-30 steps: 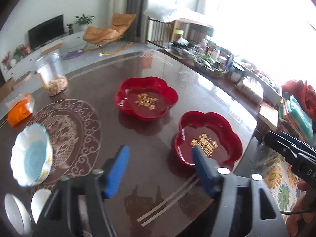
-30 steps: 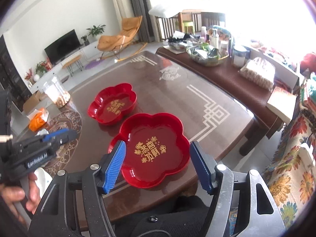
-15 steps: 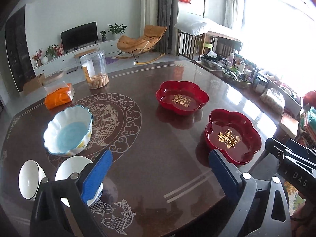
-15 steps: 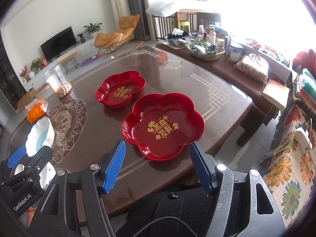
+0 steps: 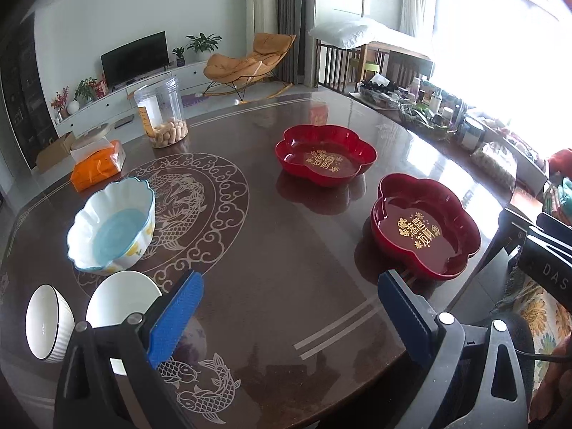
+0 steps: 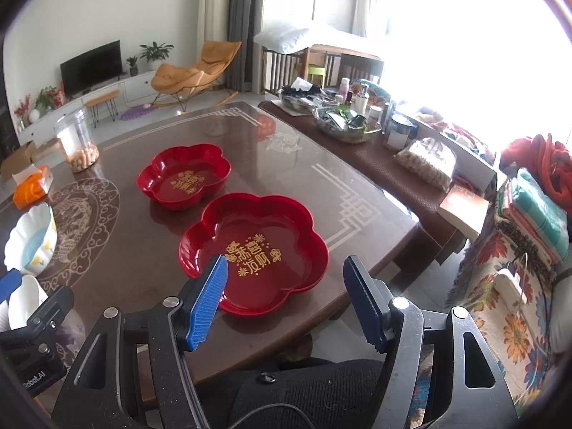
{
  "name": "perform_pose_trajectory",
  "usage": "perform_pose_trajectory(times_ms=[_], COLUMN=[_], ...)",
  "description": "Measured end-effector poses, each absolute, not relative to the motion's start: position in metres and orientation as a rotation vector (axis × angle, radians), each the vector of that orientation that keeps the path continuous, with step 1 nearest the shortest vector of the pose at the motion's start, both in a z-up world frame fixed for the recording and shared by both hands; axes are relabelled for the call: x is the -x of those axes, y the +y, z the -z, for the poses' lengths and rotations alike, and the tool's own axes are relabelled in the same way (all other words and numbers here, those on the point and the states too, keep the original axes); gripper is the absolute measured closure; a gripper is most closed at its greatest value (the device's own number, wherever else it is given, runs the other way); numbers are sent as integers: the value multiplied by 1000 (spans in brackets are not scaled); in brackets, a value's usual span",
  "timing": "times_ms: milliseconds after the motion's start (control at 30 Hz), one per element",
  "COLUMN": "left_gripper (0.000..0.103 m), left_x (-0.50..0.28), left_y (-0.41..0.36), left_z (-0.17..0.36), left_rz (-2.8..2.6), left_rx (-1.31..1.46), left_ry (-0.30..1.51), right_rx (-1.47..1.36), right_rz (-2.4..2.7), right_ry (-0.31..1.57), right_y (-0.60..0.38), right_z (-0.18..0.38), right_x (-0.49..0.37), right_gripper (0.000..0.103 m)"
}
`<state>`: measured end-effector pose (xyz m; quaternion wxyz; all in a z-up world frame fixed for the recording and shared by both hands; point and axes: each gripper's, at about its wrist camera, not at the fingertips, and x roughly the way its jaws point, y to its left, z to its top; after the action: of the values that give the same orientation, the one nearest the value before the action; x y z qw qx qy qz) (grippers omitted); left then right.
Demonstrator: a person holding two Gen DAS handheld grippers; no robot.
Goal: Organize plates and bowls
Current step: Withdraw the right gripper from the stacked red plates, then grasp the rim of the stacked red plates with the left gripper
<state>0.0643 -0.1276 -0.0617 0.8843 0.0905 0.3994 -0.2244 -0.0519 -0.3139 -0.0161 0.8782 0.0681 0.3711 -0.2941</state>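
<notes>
Your left gripper (image 5: 287, 307) hangs over the near side of the dark counter (image 5: 271, 250), its jaws spread as wide as they go and holding nothing; they have just been opening. Your right gripper (image 6: 286, 298) has its jaws partly apart and empty, poised above the near rim of the nearer red plate (image 6: 254, 254). The second red plate (image 6: 184, 177) sits just beyond it, close but apart. On the left side of the counter, a scalloped blue-and-white bowl (image 5: 112, 225) stands upright, with a plain white bowl (image 5: 121, 304) just in front of it, partly hidden by your left jaw. A ribbed white bowl (image 5: 48, 321) stands beside that one, near the counter's edge. A clear jar (image 5: 161, 116) and an orange tissue pack (image 5: 96, 168) stand at the far left.
</notes>
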Motion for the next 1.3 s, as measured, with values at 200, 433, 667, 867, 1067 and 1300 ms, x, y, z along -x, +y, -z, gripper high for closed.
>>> perform_pose_trajectory(times_ms=[200,433,667,867,1067,1300], left_gripper=[5,5,5,5,6,19], left_x=[-71,-77,-115,-204,-294,-342], left_y=[-125,-118,-130,-164,-201,-238], left_z=[67,67,54,30,65,111], left_rz=[449,429,498,515,488,413], left_rx=[-188,-169,-194,-236,-179,-291], left_ry=[869,866,938,984,1142,1149], right_rx=[-103,-57,-41,-159,-353,-377], right_rz=[631,643,556,243,138,192], right_ry=[783,785,809,663,894,1127], right_y=[-315,-312,-315,-355,-413,-439], right_z=[19,21,26,-17,7,71], right_x=[48,46,35,-15,-121,-184], right_gripper=[32,32,32,26,18,18])
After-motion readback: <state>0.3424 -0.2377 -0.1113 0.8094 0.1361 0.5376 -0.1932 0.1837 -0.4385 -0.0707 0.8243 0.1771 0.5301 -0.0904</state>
